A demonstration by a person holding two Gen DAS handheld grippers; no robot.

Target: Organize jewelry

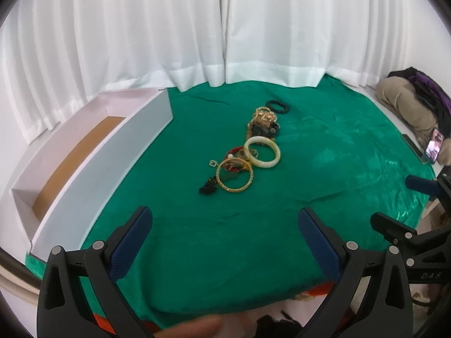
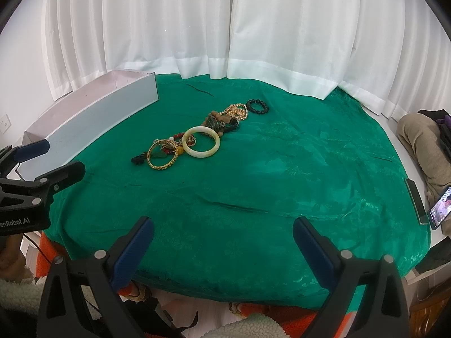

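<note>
White curtains [image 1: 169, 28] are hung behind a surface draped with a green cloth [image 1: 310, 169].

Jewelry, all loose on the cloth, ranged in a line from the middle toward 1 o'clock:
- gold bangle [image 1: 234, 175], nearest, laid over small red and dark pieces that cannot be told apart;
- cream bangle [image 1: 262, 151], touching that cluster at its 1 o'clock side;
- heap of gold beads [image 1: 263, 115] mixed with dark items, farther on;
- black bead bracelet [image 1: 277, 106], farthest, just beside the heap.

Container: white box [image 1: 93, 157], set along the cloth's edge at 9 to 10 o'clock, well apart from the jewelry.

Tools: left gripper [image 1: 225, 239] and right gripper [image 2: 224, 242] are both held with jaws wide apart and nothing between them, low at the near edge, well short of the jewelry.

Progress: nothing is judged sorted; every visible piece is left to be moved, presumably into the box.

Differences between views:
- The box interior is shown only in the left wrist view: a brown floor, with no jewelry seen on the visible part. From the right wrist only the outer wall and rim are seen.
- The gold beads are seen more clearly as strung strands in the right wrist view.
- A wall socket [image 2: 4, 123] at 9 o'clock is shown only in the right wrist view.
- A lit phone [image 2: 439, 207] at 3 o'clock is seen in both.
</note>
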